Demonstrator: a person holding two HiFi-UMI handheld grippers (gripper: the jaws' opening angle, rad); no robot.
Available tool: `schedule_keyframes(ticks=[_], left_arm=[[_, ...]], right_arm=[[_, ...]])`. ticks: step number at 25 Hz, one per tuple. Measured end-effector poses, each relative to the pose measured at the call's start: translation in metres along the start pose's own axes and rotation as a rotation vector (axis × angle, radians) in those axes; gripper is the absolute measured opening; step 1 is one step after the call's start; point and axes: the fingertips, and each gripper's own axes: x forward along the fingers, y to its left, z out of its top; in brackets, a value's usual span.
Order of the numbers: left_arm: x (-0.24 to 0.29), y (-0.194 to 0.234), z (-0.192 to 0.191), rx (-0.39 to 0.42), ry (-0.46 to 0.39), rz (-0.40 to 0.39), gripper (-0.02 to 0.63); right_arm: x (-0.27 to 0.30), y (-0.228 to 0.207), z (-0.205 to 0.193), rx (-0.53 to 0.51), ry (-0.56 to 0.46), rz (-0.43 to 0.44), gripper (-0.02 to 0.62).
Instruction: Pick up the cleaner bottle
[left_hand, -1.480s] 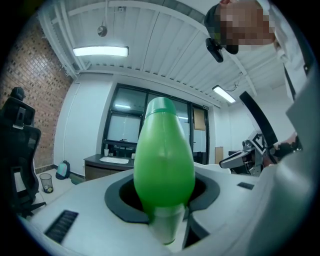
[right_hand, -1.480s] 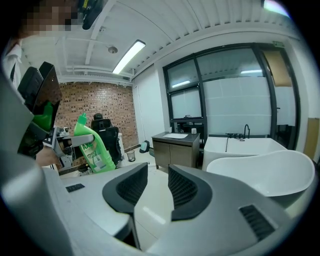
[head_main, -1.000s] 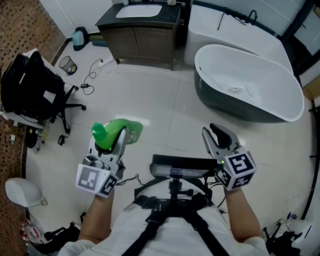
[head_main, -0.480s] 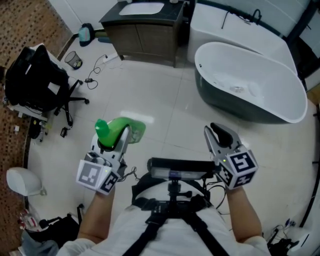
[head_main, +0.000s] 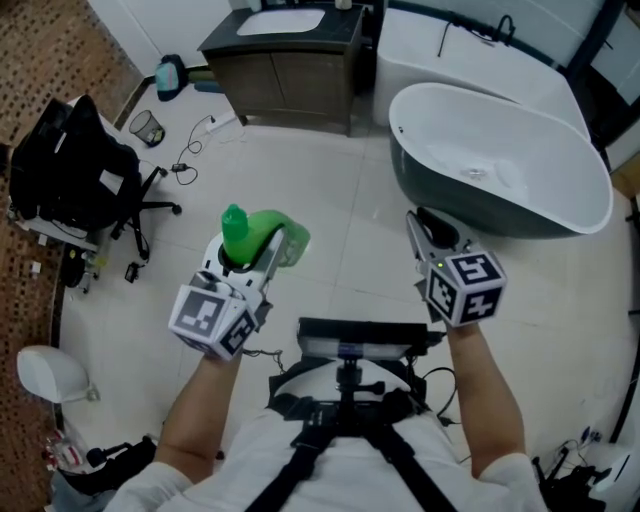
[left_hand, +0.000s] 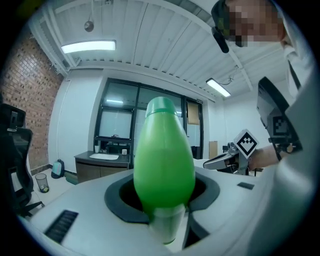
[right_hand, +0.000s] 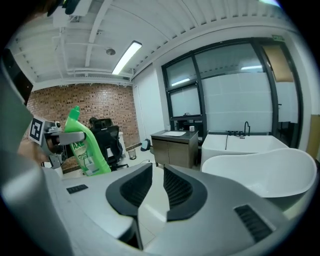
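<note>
- cleaner bottle (head_main: 270, 228) sat mid-left of the head view, off the floor and clamped in my left tongs (head_main: 248, 262), green cap pointing up and away from me
- left tongs were about half closed, pads pressing both sides of the bottle; the right gripper view showed a jaw crossing it high up, just under the bent neck
- right tongs (head_main: 428, 232) were right of centre in the head view with nothing between them; jaws had just been closing, only a thin gap left
- handling, my guess: thin moulded plastic, fairly light, walls give if squeezed hard, and the glossy skin could slide on the pads
- best hold, I judged: the narrower upper body under the neck, where the shoulder stops it dropping through; the label side looked less slick
- bottle is opaque, so I couldn't tell the fill level; the cap looked closed
- bathtub (head_main: 440, 200) in the upper right looked empty, bare white inside with a drain
- sink basin (head_main: 292, 20) in the vanity counter at top centre looked empty
- small bin (head_main: 147, 127) in the upper left was too small to read its contents
</note>
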Motion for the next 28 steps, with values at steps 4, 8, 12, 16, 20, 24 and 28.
schedule_keyframes(ticks=[4,8,12,16,20,24,28], left_arm=[[0.006,0.007,0.001,-0.009,0.008,-0.023,0.167],[0.013,0.010,0.002,-0.012,0.006,-0.041,0.167],[0.021,0.010,0.005,-0.006,0.002,-0.061,0.167],[0.030,0.003,0.006,-0.006,0.010,-0.082,0.167],[0.036,0.009,0.011,-0.002,0.010,-0.096,0.167],[0.040,0.013,0.016,0.007,0.009,-0.100,0.167],[0.041,0.019,0.020,0.012,0.009,-0.106,0.167]], right_arm=[[0.010,0.017,0.007,0.012,-0.008,0.008,0.069],[0.012,0.029,0.013,0.005,-0.021,0.014,0.069],[0.014,0.032,0.019,-0.001,-0.032,0.012,0.069],[0.014,0.029,0.017,-0.005,-0.021,0.007,0.068],[0.020,0.033,0.022,-0.009,-0.019,0.007,0.055],[0.025,0.037,0.027,-0.018,-0.020,0.009,0.049],[0.031,0.045,0.035,-0.032,-0.027,0.015,0.044]])
